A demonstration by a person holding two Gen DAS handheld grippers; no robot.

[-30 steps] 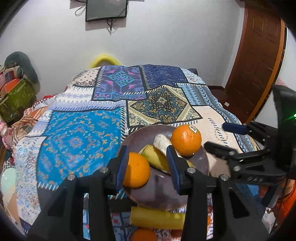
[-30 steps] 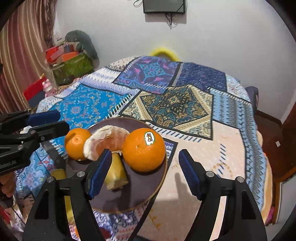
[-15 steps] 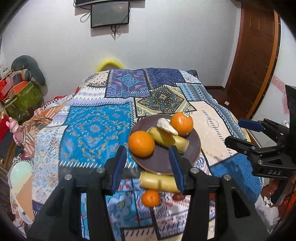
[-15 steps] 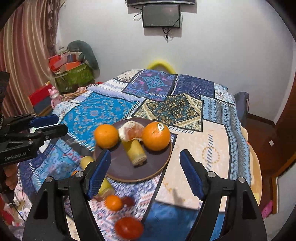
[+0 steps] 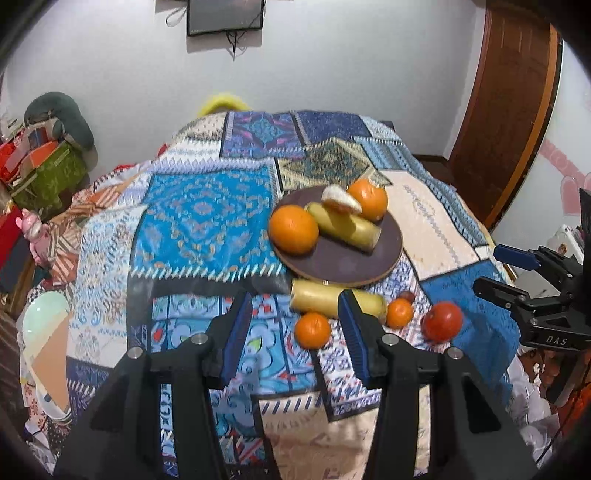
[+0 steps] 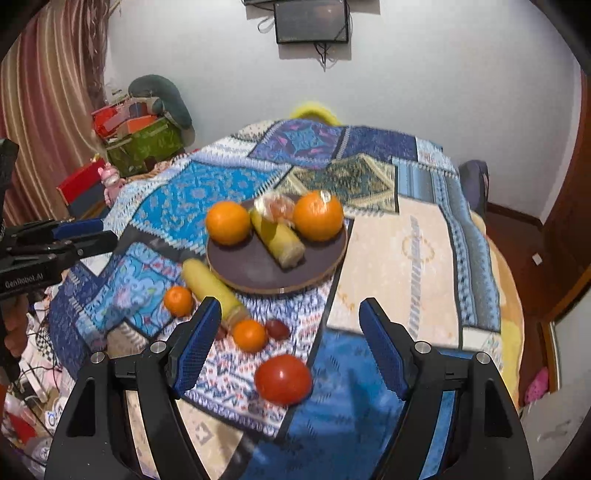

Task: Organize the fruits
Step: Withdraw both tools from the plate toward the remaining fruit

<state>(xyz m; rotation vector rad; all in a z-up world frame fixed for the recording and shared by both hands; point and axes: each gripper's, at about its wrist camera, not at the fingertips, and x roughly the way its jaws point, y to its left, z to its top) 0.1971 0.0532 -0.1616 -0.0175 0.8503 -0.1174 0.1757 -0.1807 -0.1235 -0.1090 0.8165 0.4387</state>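
A dark round plate on the patchwork cloth holds two oranges, a banana piece and a peeled orange. In front of the plate lie another banana piece, two small oranges, a red tomato and a small dark red fruit. My left gripper is open and empty, back from the plate. My right gripper is open and empty above the tomato.
The table is covered by a blue patchwork cloth. Boxes and bags are stacked at the left wall. A wooden door is at the right. A screen hangs on the back wall.
Both grippers have pulled back and up from the plate. The loose fruits in front of the plate have come into view. Both stay open and empty.
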